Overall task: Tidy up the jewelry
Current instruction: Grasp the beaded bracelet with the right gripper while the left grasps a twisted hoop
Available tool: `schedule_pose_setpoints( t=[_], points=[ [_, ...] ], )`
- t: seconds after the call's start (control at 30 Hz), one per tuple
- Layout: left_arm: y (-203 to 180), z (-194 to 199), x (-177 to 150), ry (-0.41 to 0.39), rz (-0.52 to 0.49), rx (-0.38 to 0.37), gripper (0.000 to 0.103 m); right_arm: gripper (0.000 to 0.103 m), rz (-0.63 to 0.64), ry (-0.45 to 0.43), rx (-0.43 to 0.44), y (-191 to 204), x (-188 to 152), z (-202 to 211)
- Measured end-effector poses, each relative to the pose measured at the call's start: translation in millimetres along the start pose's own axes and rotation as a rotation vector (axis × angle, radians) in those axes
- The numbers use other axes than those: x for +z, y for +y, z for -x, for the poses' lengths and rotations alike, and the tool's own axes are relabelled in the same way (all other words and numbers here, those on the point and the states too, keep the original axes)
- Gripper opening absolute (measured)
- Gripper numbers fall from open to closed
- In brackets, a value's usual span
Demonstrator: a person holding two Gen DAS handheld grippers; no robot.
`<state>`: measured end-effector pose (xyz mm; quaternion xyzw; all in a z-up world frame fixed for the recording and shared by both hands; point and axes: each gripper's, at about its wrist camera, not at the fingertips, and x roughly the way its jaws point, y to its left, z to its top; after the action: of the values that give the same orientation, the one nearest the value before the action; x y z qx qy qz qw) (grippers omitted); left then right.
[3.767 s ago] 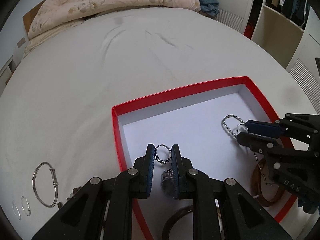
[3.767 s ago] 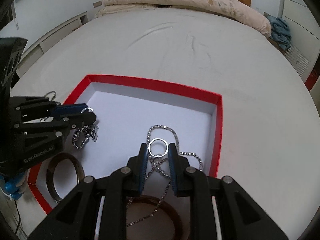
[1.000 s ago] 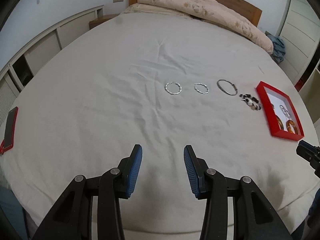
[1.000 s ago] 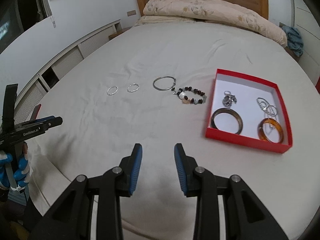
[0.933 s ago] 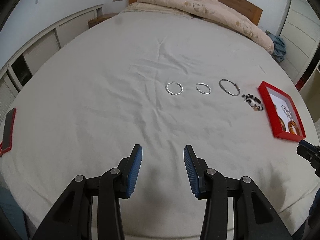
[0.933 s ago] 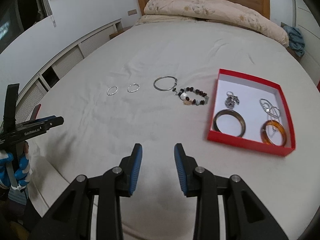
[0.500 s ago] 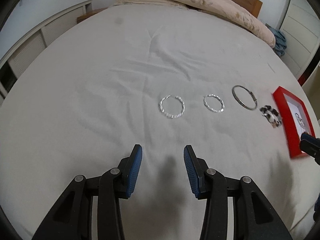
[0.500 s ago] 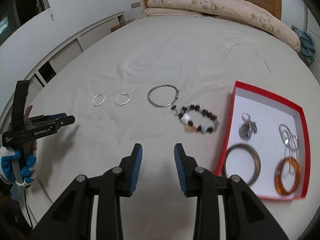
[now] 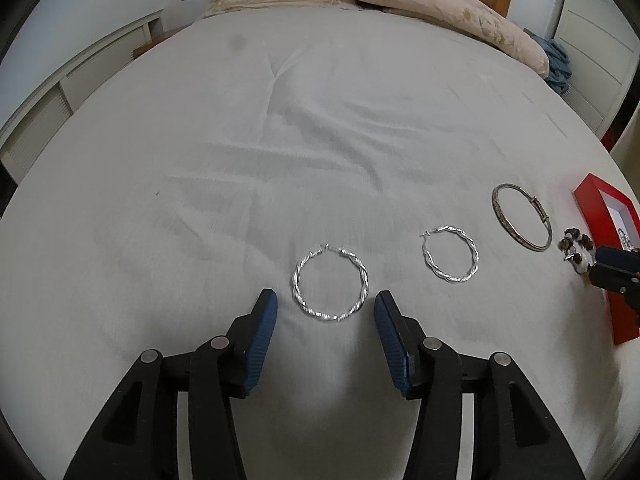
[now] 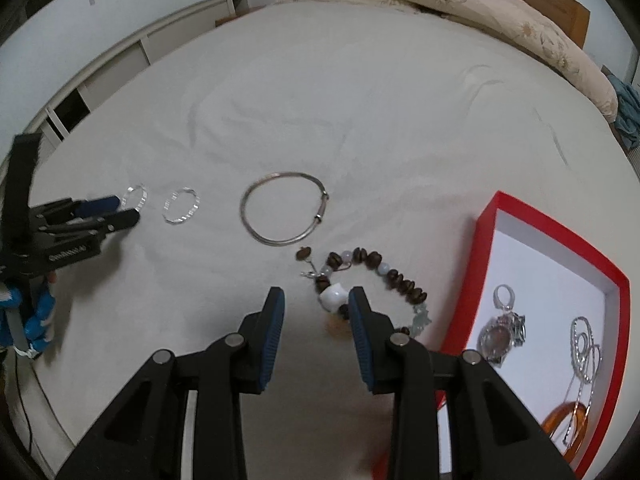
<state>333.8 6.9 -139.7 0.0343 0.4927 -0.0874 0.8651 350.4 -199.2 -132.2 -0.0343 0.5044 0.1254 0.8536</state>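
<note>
My left gripper (image 9: 325,312) hangs over the bed sheet (image 9: 320,120), jaws just widened and spread, nothing between the pads; the near twisted silver hoop (image 9: 330,285) lies just ahead of the tips. Second twisted hoop (image 9: 450,254) and silver bangle (image 9: 521,216) sit further right in a row. My right gripper (image 10: 316,312) is parted too, gripping nothing, over the beaded bracelet (image 10: 368,280), white bead showing between the tips. Red box (image 10: 496,216) at right holds rings, chain, amber bangle.
</note>
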Motion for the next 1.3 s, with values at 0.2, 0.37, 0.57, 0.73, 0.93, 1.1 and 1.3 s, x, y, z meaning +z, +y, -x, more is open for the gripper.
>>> schedule_pose_setpoints(
  t=[0.2, 0.37, 0.57, 0.73, 0.93, 1.1, 1.3],
  points=[
    [0.7, -2.9, 0.7, -0.01, -0.019, 0.003, 0.05, 0.032, 0.017, 0.062, -0.004, -0.9, 2.3, -21.1],
    [-0.8, -4.8, 1.7, -0.024, -0.019, -0.001, 0.049, 0.031, 0.011, 0.07, 0.017, -4.6, 0.2, -30.7],
    [-1.6, -6.5, 1.6, -0.042, -0.01, -0.001, 0.049, 0.03, 0.024, 0.061, 0.03, -10.5, -4.7, -29.7],
    [-0.4, -5.5, -2.4, -0.055, -0.014, 0.006, 0.049, 0.029, 0.038, 0.056, 0.037, -12.1, -8.3, -29.6],
    [-0.7, -5.6, -5.1, -0.074, -0.007, 0.011, 0.048, 0.024, 0.042, 0.038, 0.037, -6.6, -12.1, -31.7],
    [0.3, -4.7, -4.6, -0.081, -0.013, 0.008, 0.044, 0.014, 0.049, 0.015, 0.041, -0.7, -17.6, -30.3],
    [-1.4, -4.9, -4.5, -0.087, -0.019, 0.008, 0.04, 0.014, 0.035, -0.01, 0.045, -3.4, -22.8, -26.7]
  ],
)
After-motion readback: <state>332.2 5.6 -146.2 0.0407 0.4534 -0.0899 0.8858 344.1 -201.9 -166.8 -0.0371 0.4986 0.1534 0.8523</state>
